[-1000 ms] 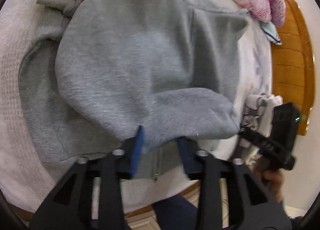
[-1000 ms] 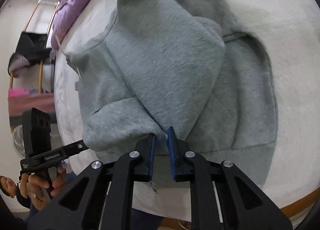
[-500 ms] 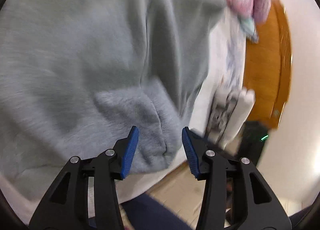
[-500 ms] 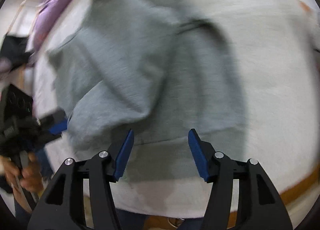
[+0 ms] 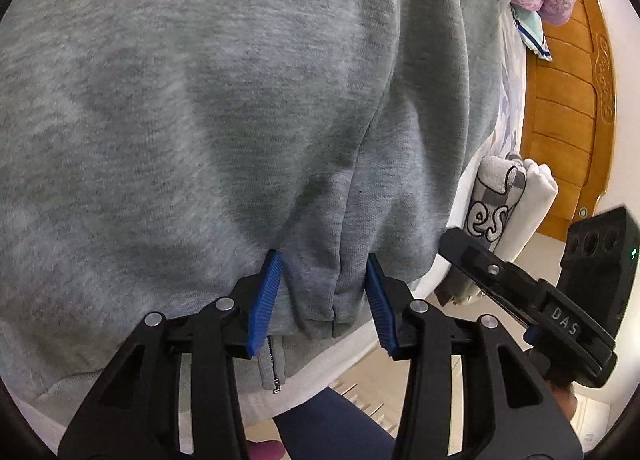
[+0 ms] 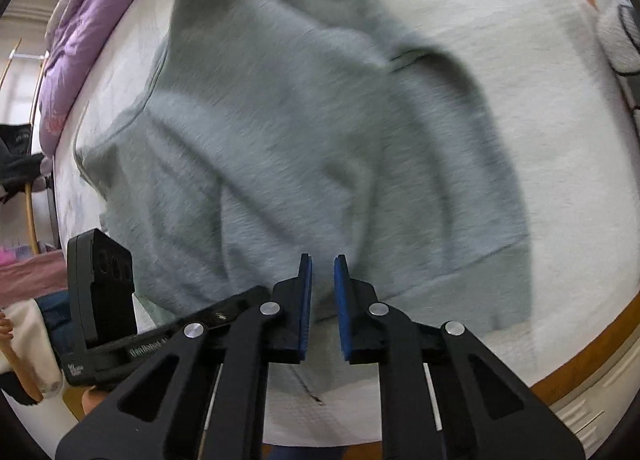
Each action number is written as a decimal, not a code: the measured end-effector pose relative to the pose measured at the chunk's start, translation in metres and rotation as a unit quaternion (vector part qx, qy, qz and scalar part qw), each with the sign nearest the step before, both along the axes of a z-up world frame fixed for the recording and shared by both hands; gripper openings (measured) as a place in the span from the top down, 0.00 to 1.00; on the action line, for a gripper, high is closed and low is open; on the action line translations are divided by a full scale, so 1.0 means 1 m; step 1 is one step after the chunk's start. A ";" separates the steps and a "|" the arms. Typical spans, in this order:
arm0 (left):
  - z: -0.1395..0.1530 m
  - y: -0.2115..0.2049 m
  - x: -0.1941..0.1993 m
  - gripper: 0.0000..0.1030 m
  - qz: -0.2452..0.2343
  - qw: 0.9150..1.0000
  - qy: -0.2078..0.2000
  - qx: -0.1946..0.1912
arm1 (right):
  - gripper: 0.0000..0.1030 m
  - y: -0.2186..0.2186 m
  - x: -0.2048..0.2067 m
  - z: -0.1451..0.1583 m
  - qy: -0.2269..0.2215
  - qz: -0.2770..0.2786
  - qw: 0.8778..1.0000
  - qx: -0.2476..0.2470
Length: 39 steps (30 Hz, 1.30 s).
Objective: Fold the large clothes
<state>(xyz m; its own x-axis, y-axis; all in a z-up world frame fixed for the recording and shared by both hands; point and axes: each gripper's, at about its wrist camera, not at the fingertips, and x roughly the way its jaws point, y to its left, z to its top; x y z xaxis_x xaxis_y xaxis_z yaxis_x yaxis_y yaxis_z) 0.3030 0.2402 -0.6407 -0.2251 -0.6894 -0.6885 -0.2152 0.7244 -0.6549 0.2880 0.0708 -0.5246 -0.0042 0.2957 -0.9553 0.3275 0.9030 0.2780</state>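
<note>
Grey zip hoodie (image 5: 248, 108) spread on white bedspread (image 6: 540, 72), partly folded. Left gripper (image 5: 322, 296) open wide, blue pads astride a bunched sleeve cuff (image 5: 320, 300), cloth between the jaws but not pinched; likely poised to take hold for the next fold. Right gripper (image 6: 322, 300) nearly shut, narrow gap showing between pads, hovering over the hem (image 6: 472, 292) just ahead; blurred, so contact uncertain. Folded clothes (image 5: 508, 204) stacked right of left jaws, near bed's edge.
</note>
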 end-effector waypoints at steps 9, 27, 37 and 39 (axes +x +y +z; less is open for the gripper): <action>-0.010 -0.005 0.011 0.57 -0.038 0.999 0.020 -0.026 | 0.91 0.021 0.003 -0.044 0.056 -0.036 0.997 -0.049; 0.016 -0.009 0.020 0.47 -0.077 0.997 0.013 -0.016 | 0.89 0.004 0.007 -0.038 0.072 -0.092 0.991 -0.064; 0.079 0.045 0.078 0.39 0.014 0.994 -0.083 0.066 | 0.79 0.032 0.073 0.028 -0.032 -0.022 0.994 -0.104; 0.082 0.059 0.093 0.39 0.042 0.992 -0.085 0.079 | 0.79 0.026 0.093 0.026 -0.046 -0.029 0.994 -0.090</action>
<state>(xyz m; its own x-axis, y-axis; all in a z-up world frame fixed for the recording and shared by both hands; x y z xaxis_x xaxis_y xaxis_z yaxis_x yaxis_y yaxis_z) 0.3956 0.2994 -0.5586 -0.0418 -0.5819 -0.8122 -0.1756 0.8045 -0.5674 0.3812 0.0972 -0.4991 0.0981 0.1165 -0.9883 0.3619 0.9209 0.1445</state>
